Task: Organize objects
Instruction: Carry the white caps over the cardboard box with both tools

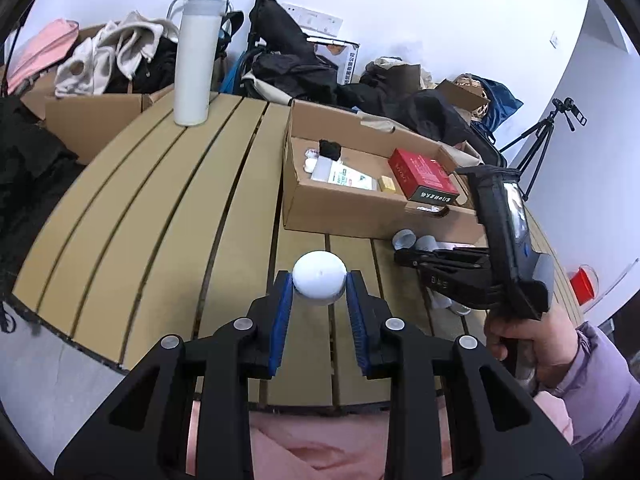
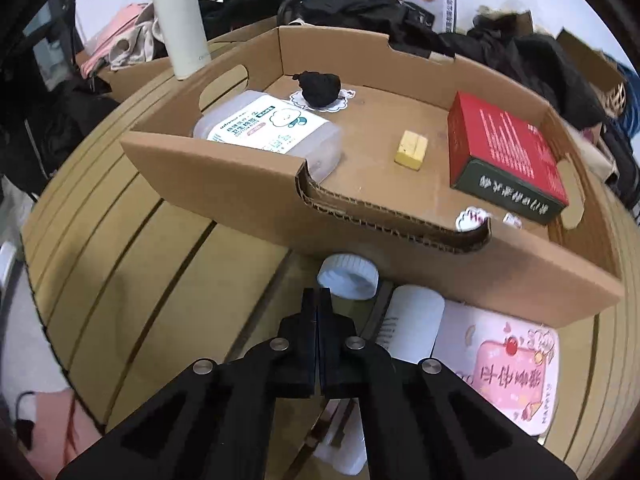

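Left gripper (image 1: 319,280) pinches the white ball (image 1: 319,283), box (image 1: 360,216) ahead and right of it; right gripper (image 2: 319,294), jaws pressed together, empty, has the cap (image 2: 348,276) just ahead.

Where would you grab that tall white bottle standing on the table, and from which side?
Probably around the middle of the white bottle's straight round body, coming in level from the open table side. It stands upright near the slatted table's far edge, with clothes piled behind it. The body looks smooth and even, so the two pads could close squarely there; the grey lid with its loop seems less regular.
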The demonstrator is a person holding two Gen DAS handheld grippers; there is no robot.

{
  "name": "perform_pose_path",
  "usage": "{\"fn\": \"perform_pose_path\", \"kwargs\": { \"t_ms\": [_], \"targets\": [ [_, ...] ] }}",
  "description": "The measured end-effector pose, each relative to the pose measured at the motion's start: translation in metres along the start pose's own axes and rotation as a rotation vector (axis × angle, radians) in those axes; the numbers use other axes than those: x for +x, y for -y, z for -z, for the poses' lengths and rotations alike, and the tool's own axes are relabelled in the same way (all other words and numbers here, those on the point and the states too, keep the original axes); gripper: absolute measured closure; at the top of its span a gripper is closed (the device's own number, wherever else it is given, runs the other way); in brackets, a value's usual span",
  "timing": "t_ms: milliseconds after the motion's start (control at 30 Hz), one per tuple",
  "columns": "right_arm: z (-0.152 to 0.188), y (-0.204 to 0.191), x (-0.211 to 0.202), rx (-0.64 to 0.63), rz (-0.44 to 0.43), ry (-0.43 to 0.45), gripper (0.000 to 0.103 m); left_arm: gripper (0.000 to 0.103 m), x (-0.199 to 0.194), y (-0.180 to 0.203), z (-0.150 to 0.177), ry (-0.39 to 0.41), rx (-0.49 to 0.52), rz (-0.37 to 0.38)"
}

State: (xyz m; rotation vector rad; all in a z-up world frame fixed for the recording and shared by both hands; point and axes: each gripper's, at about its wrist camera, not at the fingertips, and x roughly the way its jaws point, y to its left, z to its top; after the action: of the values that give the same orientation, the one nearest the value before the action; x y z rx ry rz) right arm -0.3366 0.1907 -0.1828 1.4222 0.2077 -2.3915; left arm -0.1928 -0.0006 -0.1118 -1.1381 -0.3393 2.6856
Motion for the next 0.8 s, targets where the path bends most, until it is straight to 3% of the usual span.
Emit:
{"fn": "perform_pose_path", "kwargs": {
  "t_ms": [133,233,333,500,733,800],
  "targets": [
    [0.011,0.000,-0.040,0.026,-0.039,0.068,0.103,0.079,-0.022,0.012,0.002,0.027,0.046,-0.039],
    [0.026,-0.004,-0.083,0.044,-0.058,0.129,0.103,0.079,-0.037,0.018,0.006,0.039,0.054,-0.027],
    [0.033,-0.015,-0.111,-0.030,-0.034,0.179,0.103,0.079,-0.047,0.025,0.009,0.038,0.064,-0.033],
    [0.028,-0.009,-0.076,0.013,-0.098,0.122,0.097,0.079,-0.046,0.023,0.011,0.021,0.051,-0.059],
    [0.001,-0.005,-0.026,0.049,-0.016,0.110,0.051,0.079,-0.020,0.013,0.012,-0.028,0.046,-0.070],
    [-0.007,-0.005,-0.011,0.042,0.076,0.084,0.050,0.079,-0.011,0.010,0.013,-0.045,0.042,-0.070]
  ]
}}
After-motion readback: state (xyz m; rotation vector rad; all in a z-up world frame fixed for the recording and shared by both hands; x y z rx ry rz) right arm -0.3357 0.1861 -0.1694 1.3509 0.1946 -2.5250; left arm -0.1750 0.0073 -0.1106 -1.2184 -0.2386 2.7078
